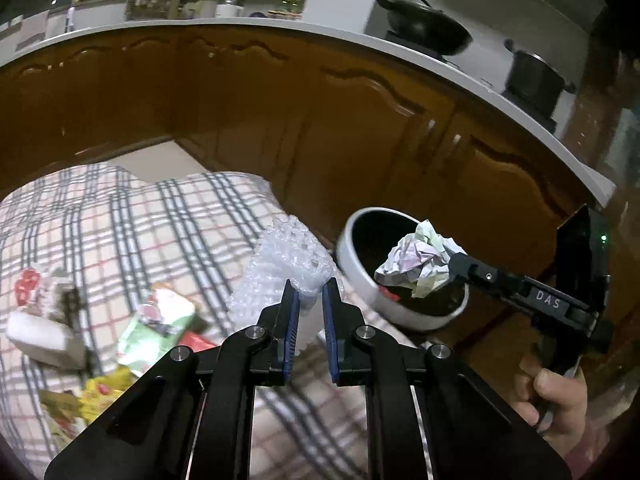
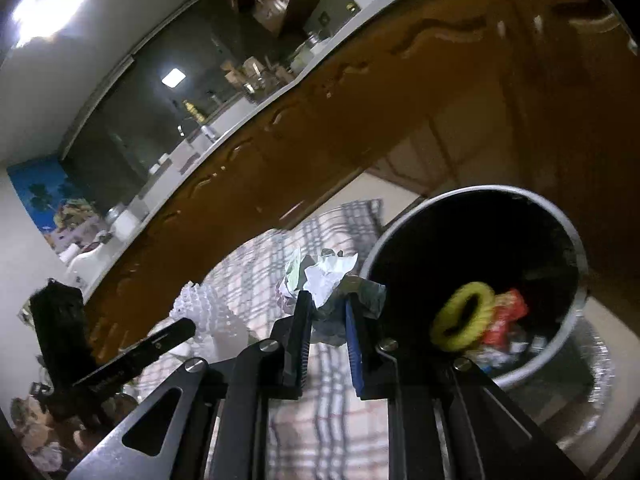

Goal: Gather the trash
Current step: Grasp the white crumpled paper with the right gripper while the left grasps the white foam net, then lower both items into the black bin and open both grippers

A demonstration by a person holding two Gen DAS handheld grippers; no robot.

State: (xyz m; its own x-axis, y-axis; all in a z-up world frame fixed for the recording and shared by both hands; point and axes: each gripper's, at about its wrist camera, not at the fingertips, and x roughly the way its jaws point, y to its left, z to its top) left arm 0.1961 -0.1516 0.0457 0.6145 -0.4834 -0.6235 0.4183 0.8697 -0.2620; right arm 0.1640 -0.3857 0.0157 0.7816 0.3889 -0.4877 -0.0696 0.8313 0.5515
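The left gripper is clamped on a clump of clear bubble wrap, its blue-lined jaws drawn narrow around the lower edge while most of the wrap bulges up and ahead of the fingertips. Off to its right, across a short gap, the right gripper pinches a crumpled paper ball and holds it above the open mouth of the round, white-rimmed trash bin. In the right wrist view the right gripper has the same paper wad squeezed between its pads, with the bin just to the right of its fingertips and slightly ahead; inside the bin lie a yellow ring and a red wrapper among other scraps too blurred to name. To that gripper's left, the other gripper's finger reaches in with the bubble wrap at its tip. Beneath both grippers spreads a plaid cloth. Down and to the left of the left gripper, more litter lies on the cloth: a green packet, a white block, and a yellow wrapper. Ahead of both grippers stand brown cabinet doors under a white counter, with a black wok and a dark pot on top.
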